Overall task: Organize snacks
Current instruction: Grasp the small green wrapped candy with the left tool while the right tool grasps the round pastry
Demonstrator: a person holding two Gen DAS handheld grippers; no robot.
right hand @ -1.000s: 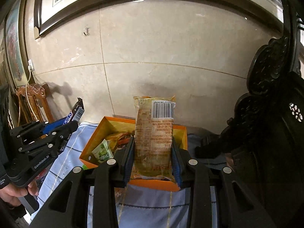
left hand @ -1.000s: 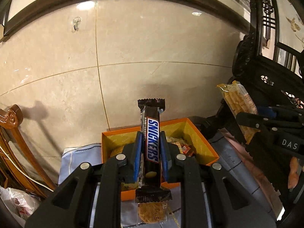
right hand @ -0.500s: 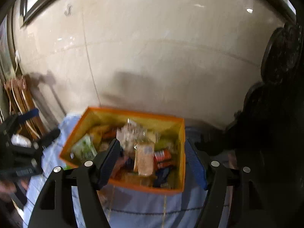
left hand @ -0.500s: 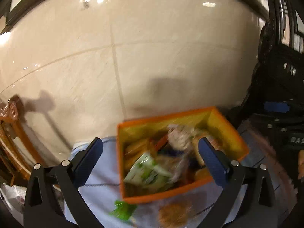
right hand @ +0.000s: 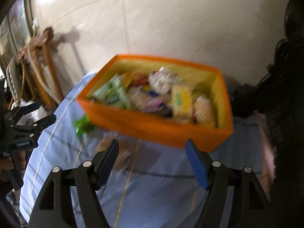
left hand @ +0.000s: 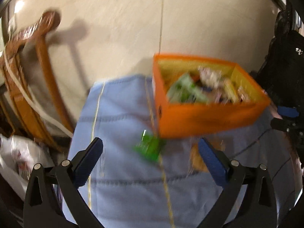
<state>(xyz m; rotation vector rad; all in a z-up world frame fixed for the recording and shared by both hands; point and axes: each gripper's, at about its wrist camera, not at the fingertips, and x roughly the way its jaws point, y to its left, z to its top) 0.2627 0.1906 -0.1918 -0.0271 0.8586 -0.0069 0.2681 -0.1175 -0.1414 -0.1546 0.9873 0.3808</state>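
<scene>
- Sitting on the blue cloth (right hand: 152, 199) is the orange box (right hand: 157, 129) we see in both views, packed with blurred snack packets (right hand: 150, 96).
- We see a green packet (left hand: 150, 148) lying on the cloth just outside the box's near left corner, and a tan biscuit-like snack (left hand: 197, 159) beside it in front of the box wall.
- We find the left gripper (left hand: 150, 159) spread wide with nothing pinched; the green packet lies between its fingers, untouched.
- We find the right gripper (right hand: 153, 158) parted too, its jaws having just been opening, empty, just short of the box's front wall.
- Farther out we note a beige tiled wall (left hand: 133, 19) and a wooden chair (left hand: 36, 76) at the left.
</scene>
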